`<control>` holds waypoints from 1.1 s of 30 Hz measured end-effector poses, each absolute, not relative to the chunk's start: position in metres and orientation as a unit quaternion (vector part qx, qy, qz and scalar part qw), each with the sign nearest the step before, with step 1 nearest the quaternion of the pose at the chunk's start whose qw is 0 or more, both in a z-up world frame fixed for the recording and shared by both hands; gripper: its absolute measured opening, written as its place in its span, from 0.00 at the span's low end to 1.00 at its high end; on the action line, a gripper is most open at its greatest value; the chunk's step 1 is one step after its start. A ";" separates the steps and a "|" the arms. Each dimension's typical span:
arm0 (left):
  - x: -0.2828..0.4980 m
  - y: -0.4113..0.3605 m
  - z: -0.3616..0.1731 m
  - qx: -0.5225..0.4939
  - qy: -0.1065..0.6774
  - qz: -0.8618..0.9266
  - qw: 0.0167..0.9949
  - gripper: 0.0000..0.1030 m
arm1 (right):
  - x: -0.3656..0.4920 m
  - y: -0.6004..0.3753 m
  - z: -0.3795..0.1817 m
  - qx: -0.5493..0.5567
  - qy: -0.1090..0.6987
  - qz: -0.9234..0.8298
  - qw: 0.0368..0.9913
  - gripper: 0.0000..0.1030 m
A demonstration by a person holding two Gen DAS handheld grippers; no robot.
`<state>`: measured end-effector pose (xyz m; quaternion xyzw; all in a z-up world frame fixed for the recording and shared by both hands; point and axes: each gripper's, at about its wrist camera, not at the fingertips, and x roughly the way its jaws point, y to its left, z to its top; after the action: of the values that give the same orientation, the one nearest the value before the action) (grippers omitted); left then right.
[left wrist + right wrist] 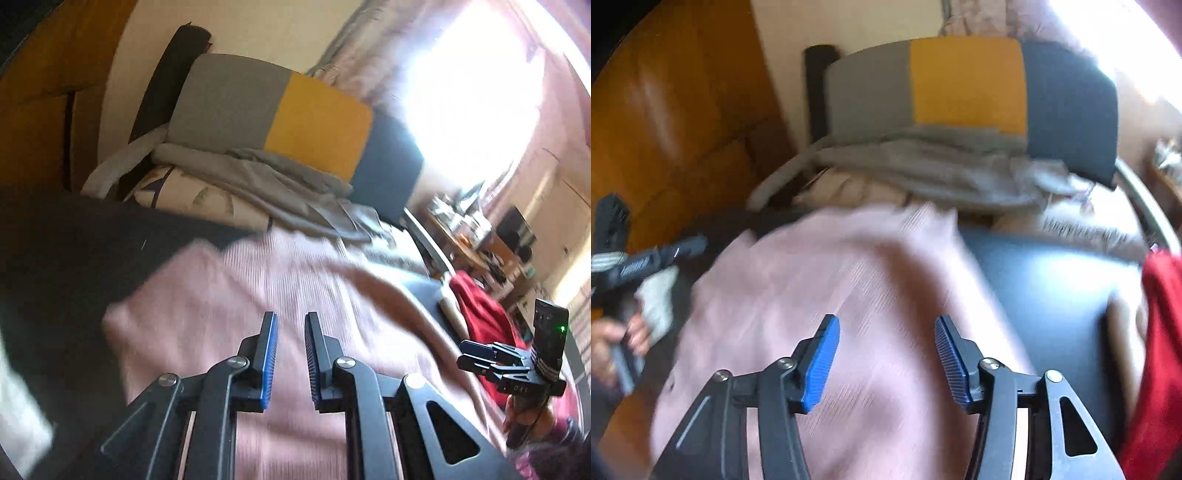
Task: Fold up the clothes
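Two hand-held grippers hang over a pink sweater (295,306) spread on a dark bed (74,251). The left hand-held gripper (290,325) has its blue pads close together, a narrow gap between them and nothing in it. The right hand-held gripper (886,328) stands wide, also holding nothing. At twelve o'clock beyond the sweater lies a pile of grey laundry (923,166) against a grey, yellow and blue cushion (967,81). A red garment (1160,350) sits at three o'clock.
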<state>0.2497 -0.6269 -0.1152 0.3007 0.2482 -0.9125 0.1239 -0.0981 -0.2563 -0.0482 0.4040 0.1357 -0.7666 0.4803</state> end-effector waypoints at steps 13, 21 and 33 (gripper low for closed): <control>0.375 -0.527 -0.179 0.389 0.224 -0.881 0.149 0.14 | 0.043 -0.097 -0.085 0.480 0.115 -0.737 0.462 0.59; 0.371 -0.516 -0.205 0.415 0.218 -0.867 0.166 0.16 | 0.028 -0.051 -0.118 0.500 -0.012 -0.760 0.415 0.67; 0.376 -0.526 -0.207 0.403 0.272 -0.858 0.167 0.16 | -0.006 -0.073 -0.130 0.497 -0.136 -0.685 0.516 0.83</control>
<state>0.3759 -0.5255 -0.2073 0.4032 0.2721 -0.8576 0.1672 -0.0064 -0.0731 -0.1305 0.4971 -0.1356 -0.6846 0.5155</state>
